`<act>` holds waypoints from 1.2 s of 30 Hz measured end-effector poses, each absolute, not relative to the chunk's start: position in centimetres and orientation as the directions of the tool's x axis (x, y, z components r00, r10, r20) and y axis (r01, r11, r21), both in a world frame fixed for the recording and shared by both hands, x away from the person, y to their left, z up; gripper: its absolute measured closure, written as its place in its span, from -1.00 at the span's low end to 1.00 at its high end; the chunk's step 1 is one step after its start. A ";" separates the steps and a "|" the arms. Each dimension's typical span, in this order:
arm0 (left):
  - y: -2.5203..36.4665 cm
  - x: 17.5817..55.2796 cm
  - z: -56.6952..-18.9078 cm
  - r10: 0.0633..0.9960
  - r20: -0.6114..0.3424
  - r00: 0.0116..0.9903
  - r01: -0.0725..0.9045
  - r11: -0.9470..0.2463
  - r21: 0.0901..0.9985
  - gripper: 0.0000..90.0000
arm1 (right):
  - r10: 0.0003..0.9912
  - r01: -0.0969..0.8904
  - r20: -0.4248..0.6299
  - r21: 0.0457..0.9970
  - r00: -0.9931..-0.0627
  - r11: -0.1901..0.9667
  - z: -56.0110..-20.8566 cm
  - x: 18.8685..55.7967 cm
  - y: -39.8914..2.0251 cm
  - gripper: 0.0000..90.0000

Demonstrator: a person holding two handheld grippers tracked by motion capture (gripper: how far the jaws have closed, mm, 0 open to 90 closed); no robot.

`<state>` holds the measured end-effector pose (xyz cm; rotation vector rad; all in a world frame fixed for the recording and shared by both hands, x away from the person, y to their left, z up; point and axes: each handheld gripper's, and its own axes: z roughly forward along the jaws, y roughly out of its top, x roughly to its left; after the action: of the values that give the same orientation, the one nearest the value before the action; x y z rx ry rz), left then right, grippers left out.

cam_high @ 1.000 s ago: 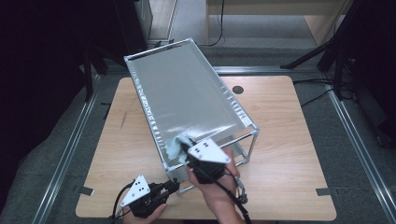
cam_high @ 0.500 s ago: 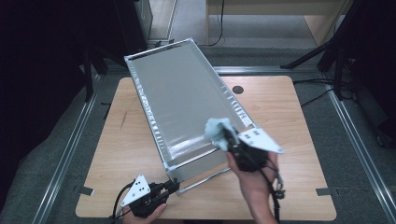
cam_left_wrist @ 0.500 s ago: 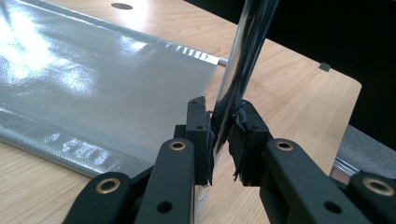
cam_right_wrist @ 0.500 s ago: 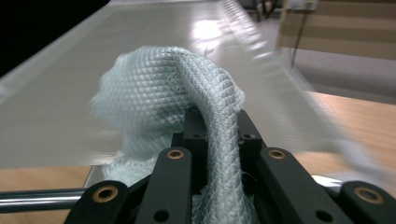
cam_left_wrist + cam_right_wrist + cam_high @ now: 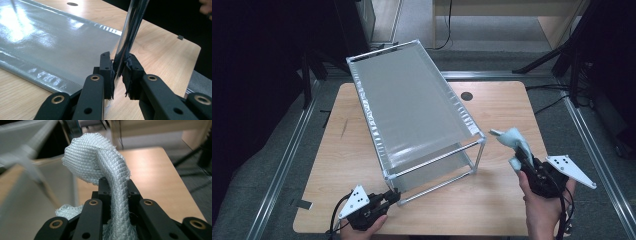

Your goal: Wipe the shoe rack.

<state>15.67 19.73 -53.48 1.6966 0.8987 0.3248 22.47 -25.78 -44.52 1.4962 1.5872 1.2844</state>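
1. Cloth [image 5: 515, 141], pale and waffle-textured, sits at the right of the high view, pinched in the right tongs [image 5: 524, 159], off the rack's side, probably between wiping strokes.
2. Left tongs [image 5: 392, 196] at bottom centre are clamped on the frame's corner post [image 5: 126, 42], likely steadying the rack [image 5: 412, 107].
3. Rack stands mid-frame on the counter [image 5: 507, 107], its grey sheet slanted.

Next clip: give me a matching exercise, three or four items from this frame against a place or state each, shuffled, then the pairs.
Things:
1. cloth
2. rack post
3. silver sheet
4. round hole

Places or states:
A. stretched over the rack's top
B. pinched in the left gripper
C. in the tabletop, far side
D. bunched in the right gripper

Pairs: 1-D, 2-B, 3-A, 4-C
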 end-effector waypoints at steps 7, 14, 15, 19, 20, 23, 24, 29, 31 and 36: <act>20.6 16.0 -53.5 0.721 -0.232 0.653 0.399 -0.068 0.914 0.75 | 0.969 0.482 0.222 0.864 -0.109 -0.144 -50.2 24.5 -28.3 0.71; 21.3 16.2 -53.5 0.739 -0.233 0.633 0.403 -0.058 0.913 0.75 | 0.950 0.550 0.257 0.826 -0.179 -0.120 -52.4 25.5 -28.6 0.28; 21.3 16.2 -53.5 0.740 -0.234 0.631 0.403 -0.055 0.913 0.75 | 0.953 0.544 0.249 0.831 -0.176 -0.116 -52.3 25.3 -28.8 0.26; 21.5 16.3 -53.5 0.744 -0.236 0.625 0.405 -0.051 0.913 0.75 | 0.953 0.507 0.257 0.850 -0.158 -0.145 -51.2 24.1 -29.8 0.18; 21.5 16.3 -53.5 0.744 -0.236 0.625 0.405 -0.051 0.913 0.75 | 0.954 0.498 0.256 0.854 -0.154 -0.149 -50.9 23.8 -29.9 0.17; 21.6 16.2 -53.4 0.749 -0.230 0.622 0.404 -0.055 0.913 0.75 | 0.963 0.450 0.217 0.884 -0.159 -0.125 -49.6 23.1 -29.6 0.15; 21.7 16.2 -53.4 0.750 -0.226 0.622 0.403 -0.059 0.913 0.75 | 0.964 0.439 0.209 0.891 -0.164 -0.118 -49.4 23.0 -29.4 0.15; 21.9 16.3 -53.4 0.755 -0.228 0.614 0.406 -0.056 0.912 0.75 | 0.962 0.486 0.145 0.874 -0.230 -0.015 -50.3 23.6 -27.4 0.29; 22.0 16.3 -53.4 0.755 -0.229 0.615 0.406 -0.054 0.912 0.75 | 0.959 0.520 0.132 0.854 -0.250 0.018 -51.6 24.1 -26.7 0.50; 22.0 16.3 -53.4 0.755 -0.226 0.615 0.405 -0.056 0.913 0.75 | 0.960 0.618 0.099 0.781 -0.261 0.087 -53.9 25.6 -25.8 0.57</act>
<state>16.27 22.00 -53.40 1.6771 0.9672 0.3758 25.55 -25.77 -53.87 1.5494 1.9288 1.0278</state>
